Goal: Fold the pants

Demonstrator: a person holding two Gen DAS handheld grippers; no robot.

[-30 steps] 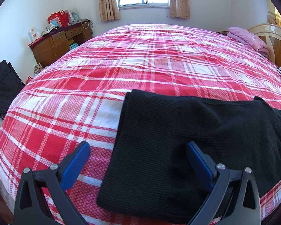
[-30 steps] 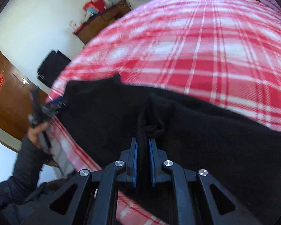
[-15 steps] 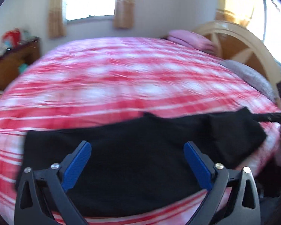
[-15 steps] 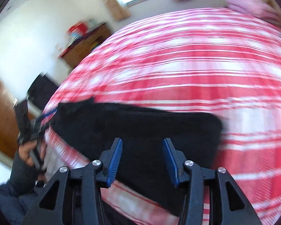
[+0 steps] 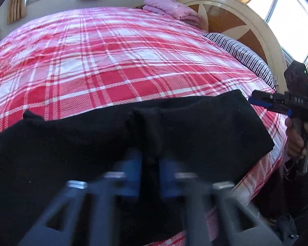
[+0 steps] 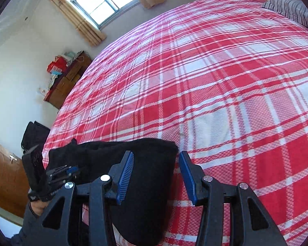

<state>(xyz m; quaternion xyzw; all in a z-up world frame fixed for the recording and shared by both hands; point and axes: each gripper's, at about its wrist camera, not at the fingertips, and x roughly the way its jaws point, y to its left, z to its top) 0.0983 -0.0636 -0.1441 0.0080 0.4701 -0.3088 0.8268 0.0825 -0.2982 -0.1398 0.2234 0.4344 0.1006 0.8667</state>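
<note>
Now black pants [image 5: 195, 135] bunch between left gripper's [image 5: 149, 174] closing jaws.

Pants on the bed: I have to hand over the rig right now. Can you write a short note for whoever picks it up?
Left gripper: jaws have just been closing and now pinch a ridge of the black pants near the middle of their near edge.
Right gripper: jaws have just been opening; now open, holding nothing, over the pants' end.
Pants: lying along the near edge of the plaid bed, already folded into a long band with a crease across the middle.
Done: earlier folds, and right gripper's release.
Left: probably carry the pinched part over for the next fold, then flatten it.
</note>
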